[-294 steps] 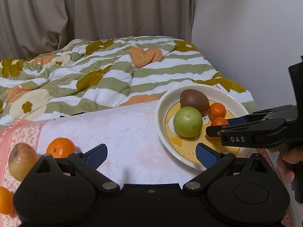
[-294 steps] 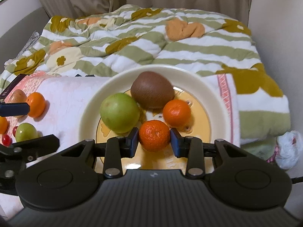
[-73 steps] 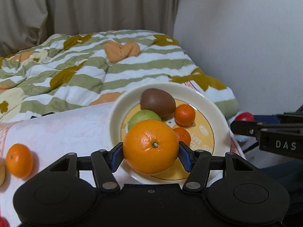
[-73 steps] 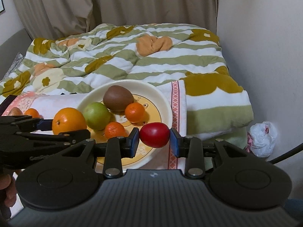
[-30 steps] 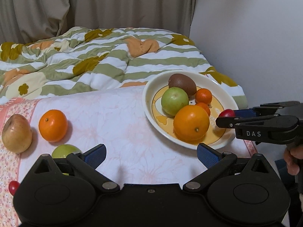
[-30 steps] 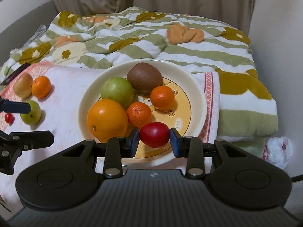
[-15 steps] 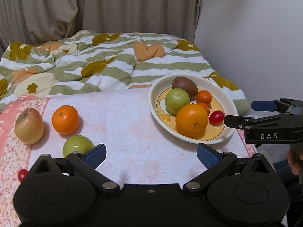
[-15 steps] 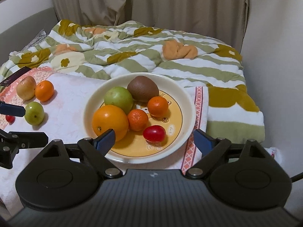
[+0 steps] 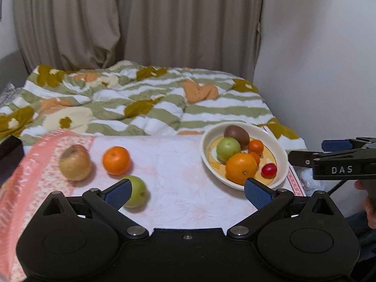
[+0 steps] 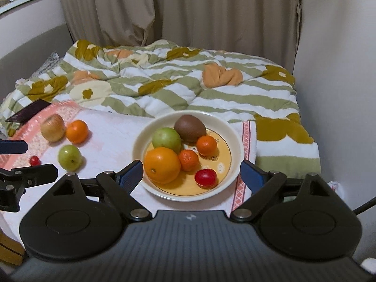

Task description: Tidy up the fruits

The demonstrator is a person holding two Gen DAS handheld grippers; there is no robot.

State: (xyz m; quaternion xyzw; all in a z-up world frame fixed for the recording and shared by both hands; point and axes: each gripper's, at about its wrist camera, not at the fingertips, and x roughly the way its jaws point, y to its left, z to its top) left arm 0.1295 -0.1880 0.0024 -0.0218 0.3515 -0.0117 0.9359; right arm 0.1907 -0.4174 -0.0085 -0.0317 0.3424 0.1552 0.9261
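- The plate (image 10: 236, 141) sat on the pink cloth (image 10: 110, 138) over the bed and held six fruits: a kiwi (image 10: 189, 124), a green apple (image 10: 166, 138), a big orange (image 10: 162, 165), two mandarins (image 10: 206, 146) and a red tomato (image 10: 205, 177).
- The right gripper (image 10: 191, 172) hung above the plate's near rim with its jaws spread wide and nothing between the pads; the tomato lay just beyond them, untouched.
- Four fruits lay loose on the cloth, well to the plate's left: a pale apple (image 9: 75, 162), an orange (image 9: 116, 160), a green fruit (image 9: 136, 191) and a small red one (image 10: 34, 160).
- The left gripper (image 9: 186, 191) also stood wide apart and empty; its left pad overlapped the green fruit in view, though touch could not be judged.
- In the left view the small red fruit was hidden, and a dark object (image 9: 9, 155) at the left edge was cut off.
- Part of a hand (image 9: 370, 205) showed at the right edge.
- "DAS" was printed on the right gripper's side; the writing on the cloth's pink border was too blurred to read.
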